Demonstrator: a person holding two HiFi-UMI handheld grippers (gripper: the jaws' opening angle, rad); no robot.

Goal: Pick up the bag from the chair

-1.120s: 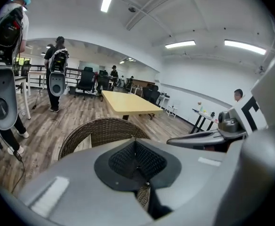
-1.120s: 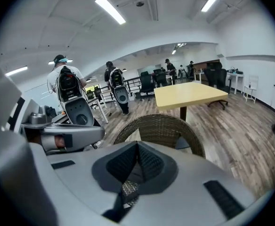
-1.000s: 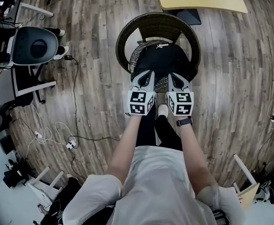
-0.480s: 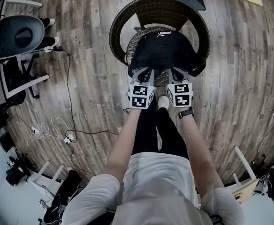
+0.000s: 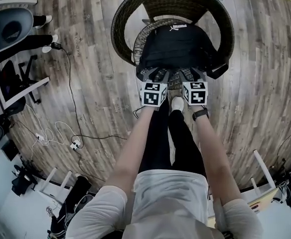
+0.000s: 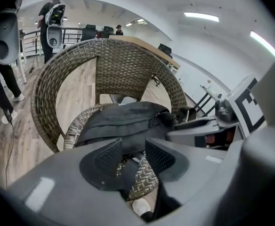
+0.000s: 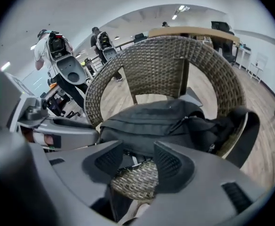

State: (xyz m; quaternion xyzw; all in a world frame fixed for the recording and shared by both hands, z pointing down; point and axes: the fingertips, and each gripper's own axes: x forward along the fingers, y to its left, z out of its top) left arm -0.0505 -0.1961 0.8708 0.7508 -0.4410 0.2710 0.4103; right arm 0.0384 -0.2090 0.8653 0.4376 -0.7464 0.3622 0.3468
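Observation:
A black bag [image 5: 178, 46] lies on the seat of a round woven wicker chair [image 5: 120, 29]. Both grippers hang side by side at the bag's near edge, pointing steeply down at it. The left gripper [image 5: 154, 75] is open, its jaws having just been opening. In its own view the left gripper [image 6: 133, 152] has the bag [image 6: 123, 121] just beyond its tips and nothing pressed between its pads. The right gripper [image 5: 193, 74] has also just been opening. In its view the right gripper [image 7: 138, 161] frames the bag [image 7: 161, 124] and the seat edge, gripping nothing.
The chair's tall curved back [image 6: 128, 65] wraps behind the bag. A grey office chair [image 5: 8, 29] stands at the upper left, with a person's legs [image 5: 36, 39] beside it. Cables and a power strip [image 5: 75, 144] lie on the wood floor at the left. My own feet stand just before the seat.
Both grippers have come down from above the bag to its near edge. Their jaws, shut before, now stand apart. The chair and bag have not moved.

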